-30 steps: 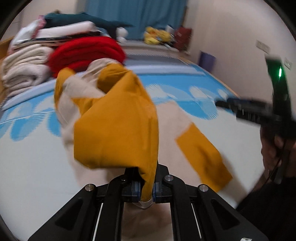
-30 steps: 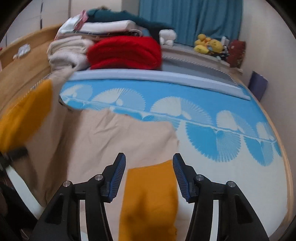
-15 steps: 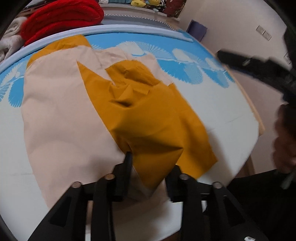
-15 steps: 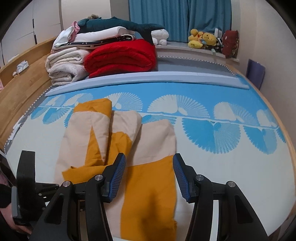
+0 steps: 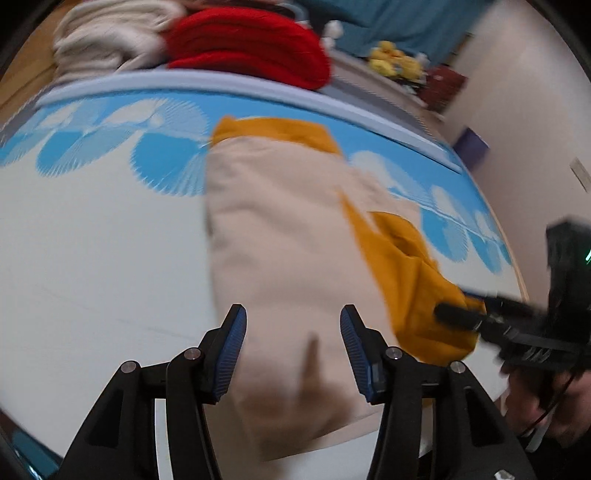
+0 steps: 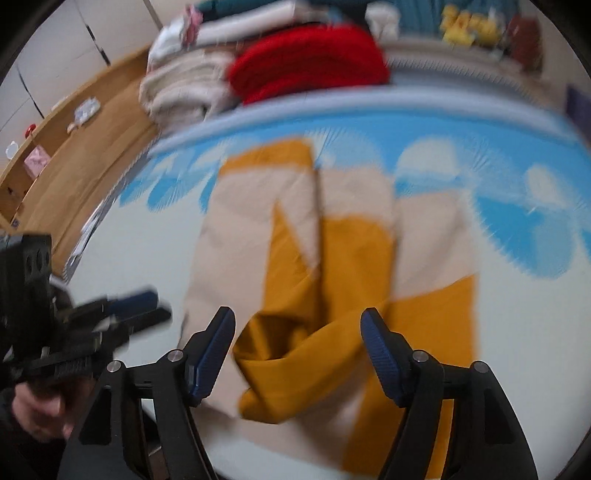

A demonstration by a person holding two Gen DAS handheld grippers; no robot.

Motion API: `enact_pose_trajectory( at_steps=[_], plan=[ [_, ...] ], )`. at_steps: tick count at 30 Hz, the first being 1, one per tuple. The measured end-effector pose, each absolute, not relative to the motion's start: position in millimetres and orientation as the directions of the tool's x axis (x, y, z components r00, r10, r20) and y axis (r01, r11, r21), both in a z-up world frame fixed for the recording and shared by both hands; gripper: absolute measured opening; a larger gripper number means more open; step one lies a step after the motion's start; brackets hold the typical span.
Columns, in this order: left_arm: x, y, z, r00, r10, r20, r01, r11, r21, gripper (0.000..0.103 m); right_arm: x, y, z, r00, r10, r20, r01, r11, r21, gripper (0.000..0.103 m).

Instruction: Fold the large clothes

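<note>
Garment (image 5: 288, 236), beige with mustard panels, lies partly folded on the bed (image 5: 92, 251), below the red blanket (image 5: 251, 48). Left gripper (image 5: 291, 349) and right gripper (image 6: 297, 352) hover over its near edge, jaws opening, pads clear of the cloth, gripping nothing.

I stand in a home bedroom: patterned bed (image 5: 92, 229) below me, folded blankets (image 6: 306, 62) at twelve o'clock, curtain (image 5: 399, 22) beyond.

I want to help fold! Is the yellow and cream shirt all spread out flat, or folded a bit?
Partly folded. The garment has its sides laid over its middle on the bed, the mustard part bunched.
</note>
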State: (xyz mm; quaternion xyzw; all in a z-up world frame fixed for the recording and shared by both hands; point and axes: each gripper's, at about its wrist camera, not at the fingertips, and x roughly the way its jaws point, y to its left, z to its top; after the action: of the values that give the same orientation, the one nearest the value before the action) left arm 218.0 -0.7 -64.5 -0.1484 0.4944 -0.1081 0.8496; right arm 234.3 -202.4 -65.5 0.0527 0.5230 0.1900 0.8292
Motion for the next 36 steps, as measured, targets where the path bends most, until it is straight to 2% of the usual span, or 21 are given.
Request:
enact_pose_trajectory(
  at_steps=[4, 7, 14, 15, 16, 18, 19, 21, 24, 27, 32, 36],
  plan=[
    [219.9, 6.5, -67.1, 0.488, -0.302, -0.819, 0.02, 0.942, -0.335, 0.048, 245.0, -190.6, -108.2, 0.26, 0.235, -0.937, -0.195, 0.963, 0.187, 0.073],
    [216.2, 5.2, -66.0, 0.489, -0.293, -0.822, 0.038, 0.948, -0.315, 0.048, 251.9, -196.2, -131.9, 0.186, 0.161, -0.969, -0.125, 0.982, 0.14, 0.074],
    [218.6, 8.4, -70.1, 0.474, -0.279, -0.835, 0.037, 0.954, -0.298, 0.048, 253.3, -211.9, -155.6, 0.087, 0.191, -0.978, -0.018, 0.982, 0.19, 0.075],
    [219.1, 7.7, -70.8, 0.472, -0.278, -0.836, 0.036, 0.954, -0.297, 0.048, 252.6, -212.9, -156.3, 0.085, 0.201, -0.976, -0.017, 0.979, 0.201, 0.071],
    [219.5, 7.6, -71.5, 0.472, -0.278, -0.837, 0.038, 0.955, -0.295, 0.048, 251.8, -213.1, -155.8, 0.087, 0.22, -0.972, -0.022, 0.975, 0.219, 0.049],
    [220.3, 5.9, -72.1, 0.471, -0.274, -0.839, 0.042, 0.957, -0.289, 0.048, 249.8, -210.5, -149.8, 0.104, 0.294, -0.95, -0.05, 0.956, 0.29, 0.017],
    [220.0, 4.0, -72.3, 0.471, -0.272, -0.839, 0.044, 0.957, -0.286, 0.048, 247.8, -207.9, -142.5, 0.132, 0.302, -0.944, -0.078, 0.953, 0.294, 0.012],
    [220.1, 1.2, -72.7, 0.47, -0.272, -0.84, 0.047, 0.958, -0.284, 0.048, 243.1, -204.6, -128.2, 0.179, 0.325, -0.929, -0.133, 0.943, 0.304, 0.009],
    [220.2, -2.5, -72.0, 0.474, -0.27, -0.838, 0.05, 0.959, -0.28, 0.048, 234.2, -217.2, -94.1, 0.267, 0.445, -0.855, -0.182, 0.894, 0.409, 0.009],
    [220.7, -6.8, -71.7, 0.474, -0.272, -0.837, 0.055, 0.958, -0.28, 0.048, 218.9, -237.2, -66.0, 0.346, 0.493, -0.798, -0.229, 0.869, 0.438, 0.008],
    [223.1, -15.0, -71.7, 0.466, -0.29, -0.836, 0.071, 0.954, -0.291, 0.047, 197.8, -283.3, -45.1, 0.425, 0.475, -0.771, -0.21, 0.88, 0.426, 0.008],
    [226.2, -28.0, -74.9, 0.428, -0.342, -0.836, 0.116, 0.939, -0.324, 0.047, 191.6, -327.7, -59.6, 0.403, 0.377, -0.834, -0.084, 0.923, 0.376, 0.008]
  ],
)
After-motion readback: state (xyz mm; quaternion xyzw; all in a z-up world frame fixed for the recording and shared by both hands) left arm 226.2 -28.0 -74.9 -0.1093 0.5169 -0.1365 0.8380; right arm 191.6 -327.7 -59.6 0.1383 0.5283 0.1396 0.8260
